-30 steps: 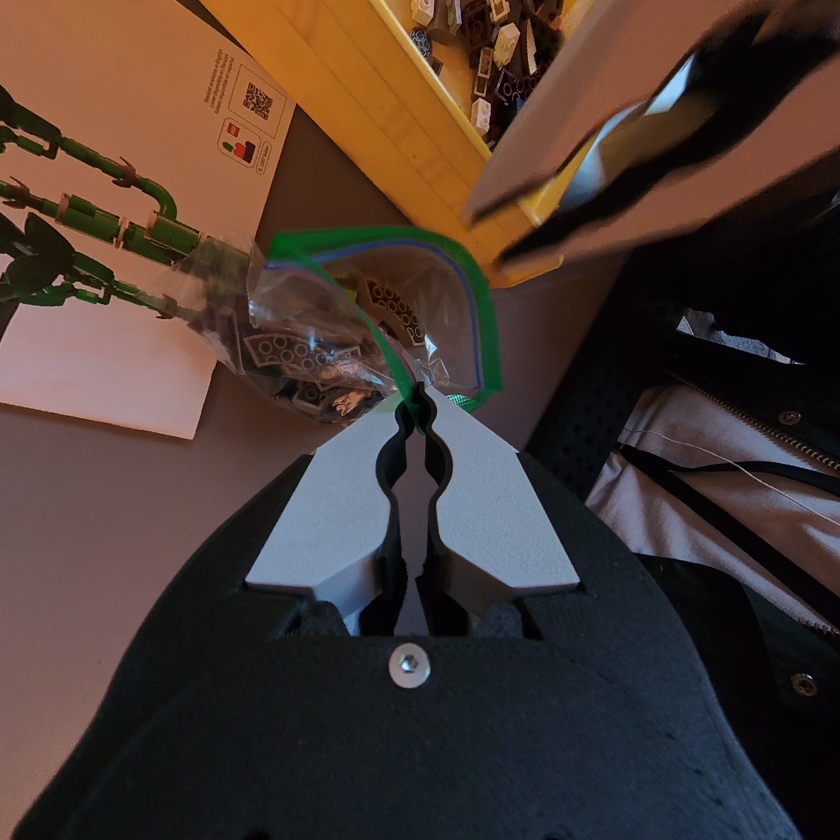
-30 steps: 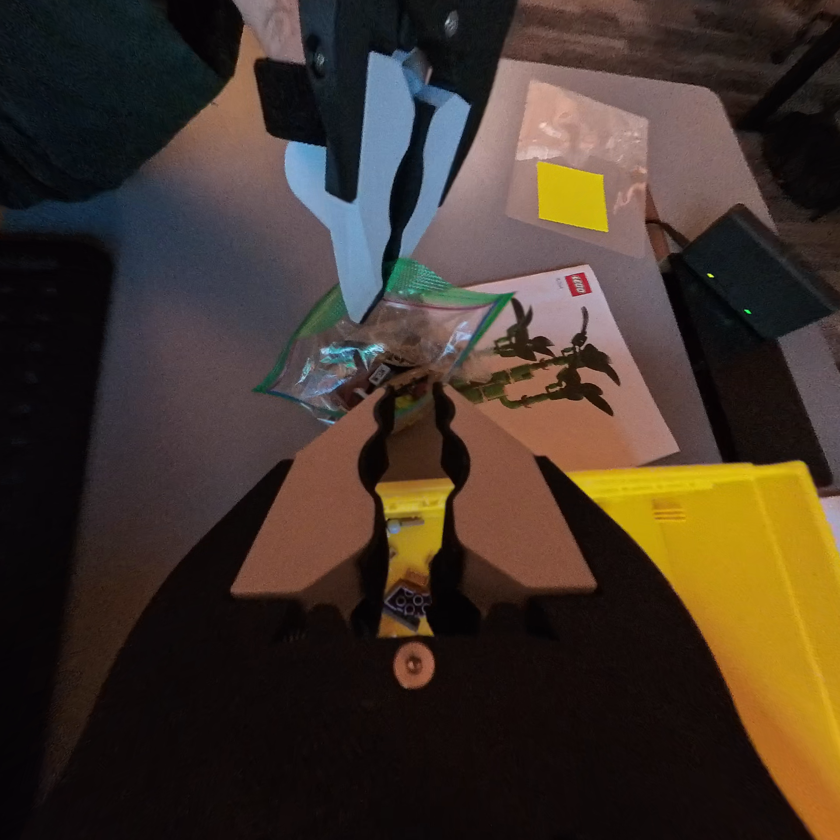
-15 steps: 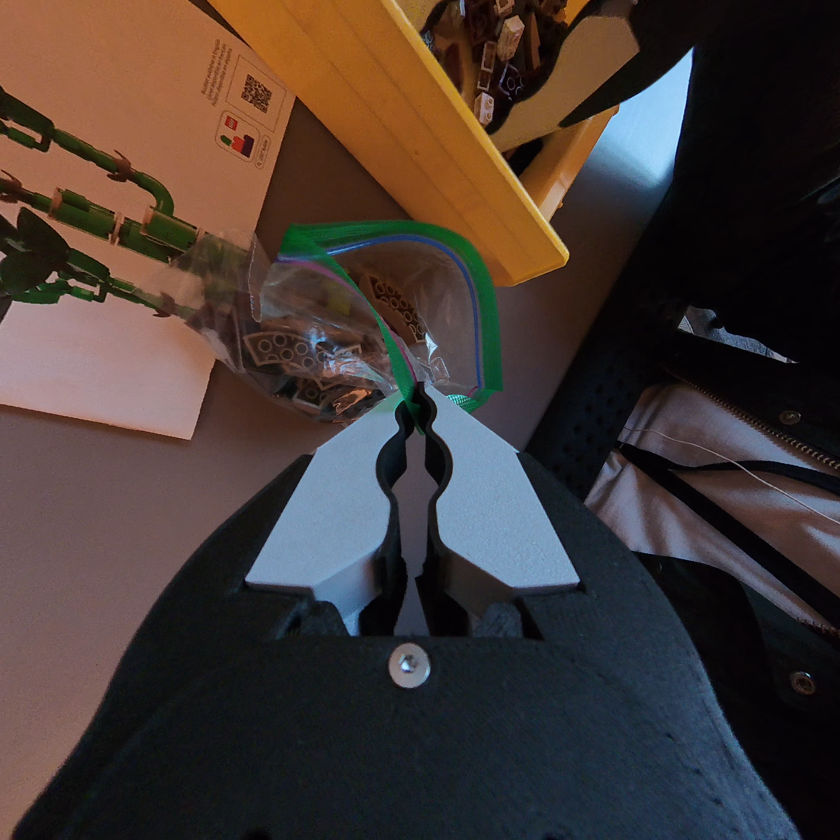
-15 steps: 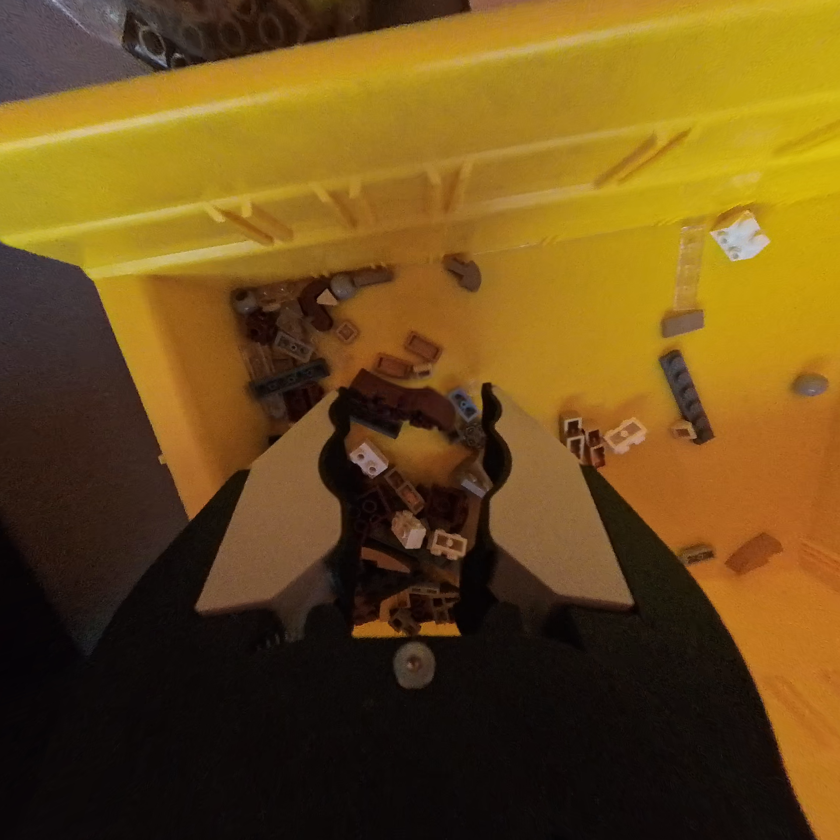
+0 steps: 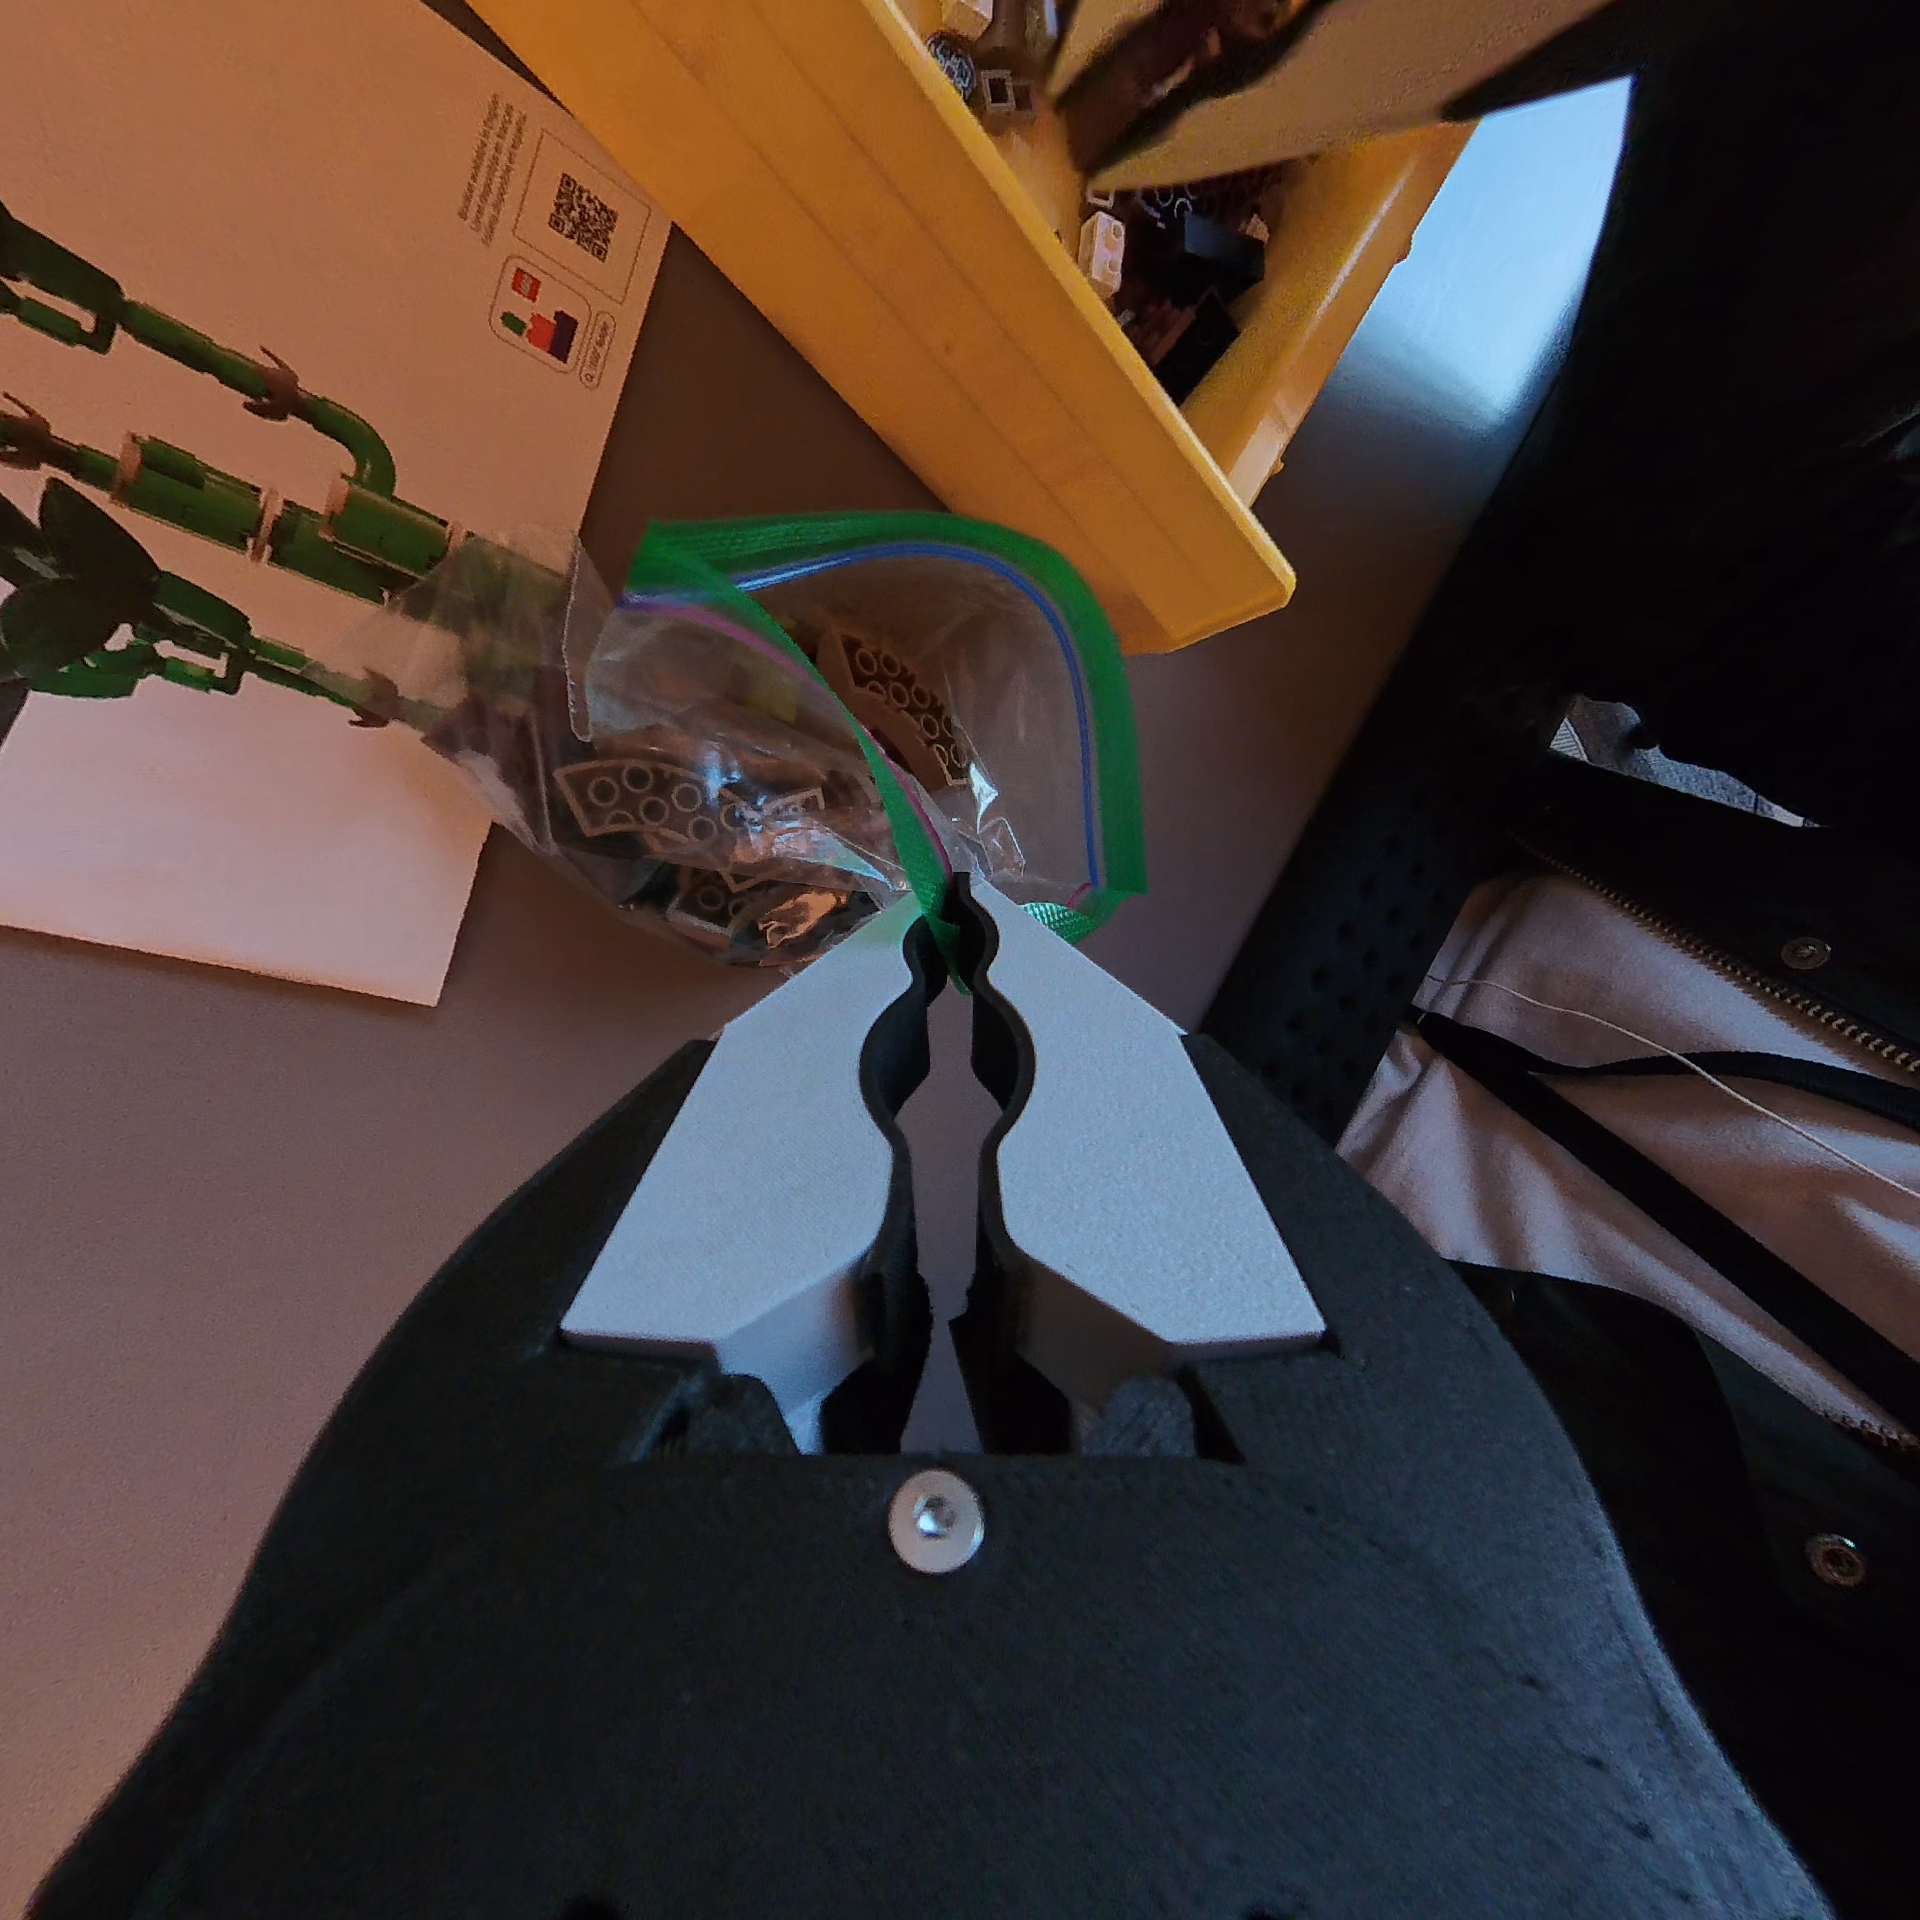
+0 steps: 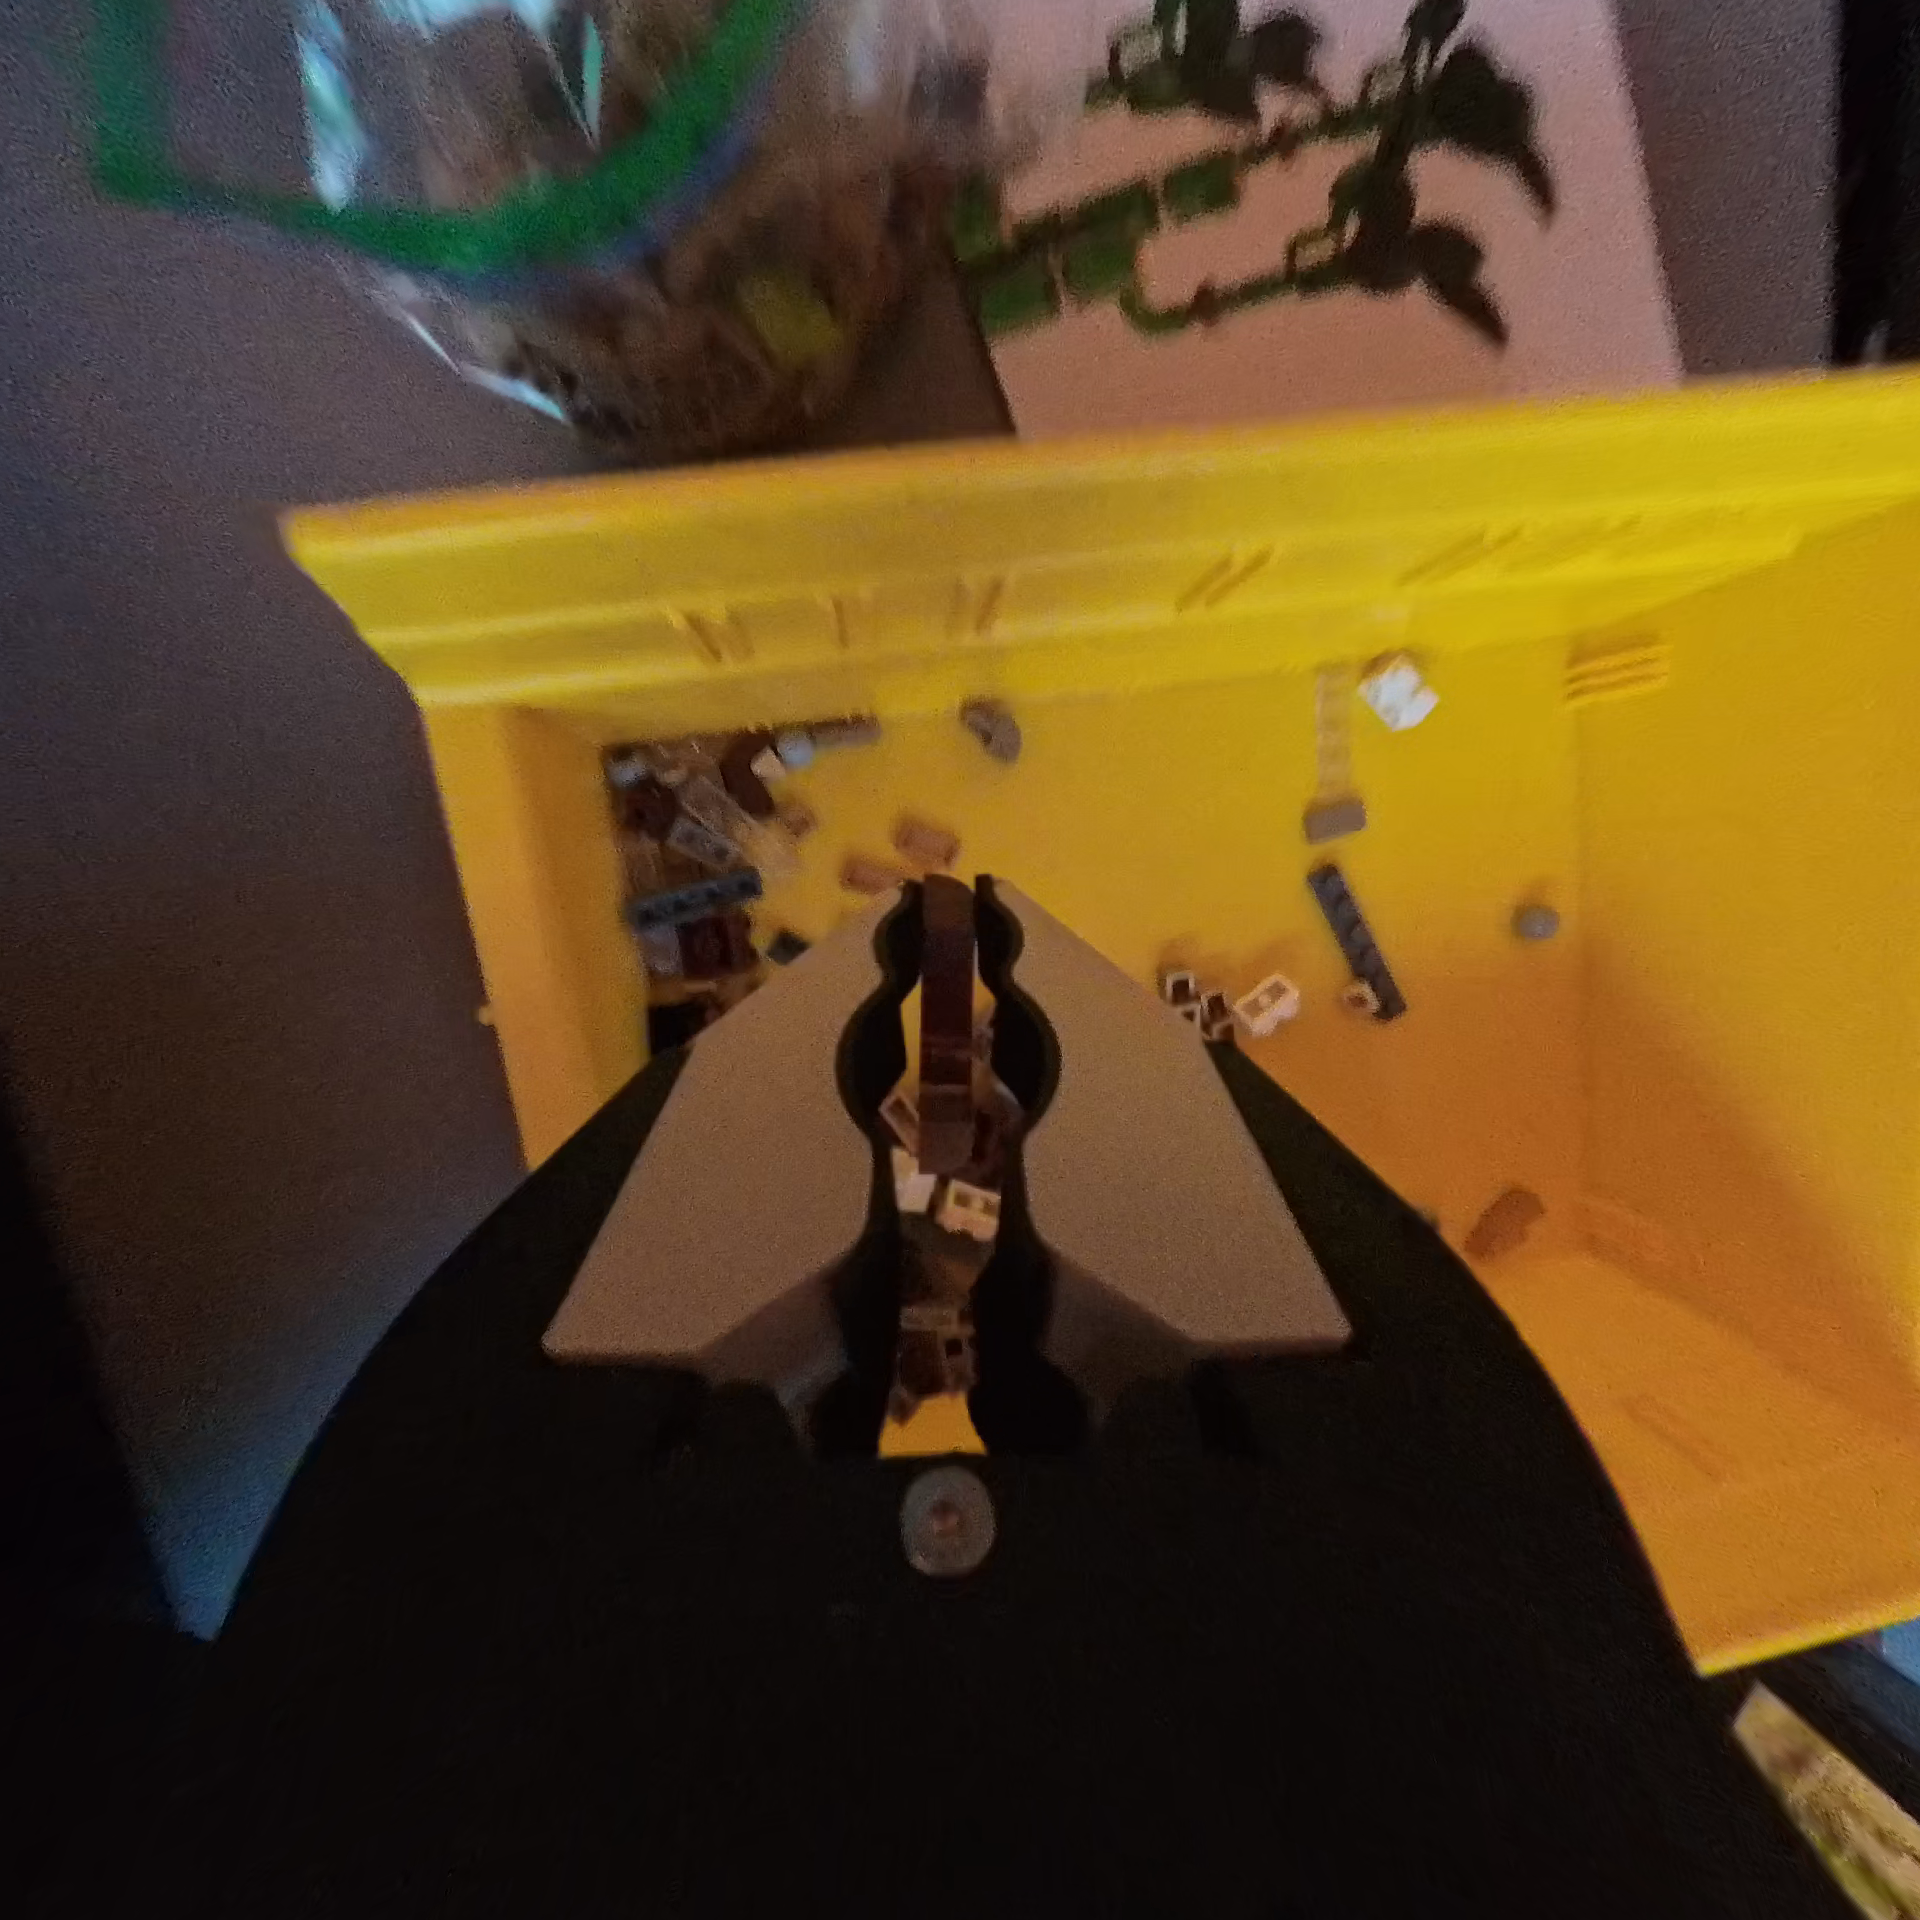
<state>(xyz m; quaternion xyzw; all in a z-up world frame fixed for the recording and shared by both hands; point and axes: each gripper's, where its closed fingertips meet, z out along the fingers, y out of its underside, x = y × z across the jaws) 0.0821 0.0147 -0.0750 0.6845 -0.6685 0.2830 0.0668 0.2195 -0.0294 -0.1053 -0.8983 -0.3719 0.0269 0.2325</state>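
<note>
My left gripper (image 5: 958,914) is shut on the green zip rim of a clear plastic bag (image 5: 831,748) that holds dark bricks; the bag's mouth gapes open above the grey table. My right gripper (image 6: 948,894) is shut on a dark brown brick (image 6: 945,987) and hangs over the corner of a yellow bin (image 6: 935,582) with several loose bricks (image 6: 696,862) on its floor. In the left wrist view the right gripper's fingers (image 5: 1299,94) show over the yellow bin (image 5: 935,343). The bag also shows blurred at the top of the right wrist view (image 6: 468,208).
An instruction booklet (image 5: 260,468) with a green plant picture lies under the bag, also in the right wrist view (image 6: 1299,229). The grey table (image 5: 208,1195) ends at the right by a person's dark jacket (image 5: 1714,1039). A black thing lies at far right (image 6: 1870,156).
My right gripper went down into the yellow bin, closed on a dark brown brick, and has risen with it. My left gripper has held the bag still.
</note>
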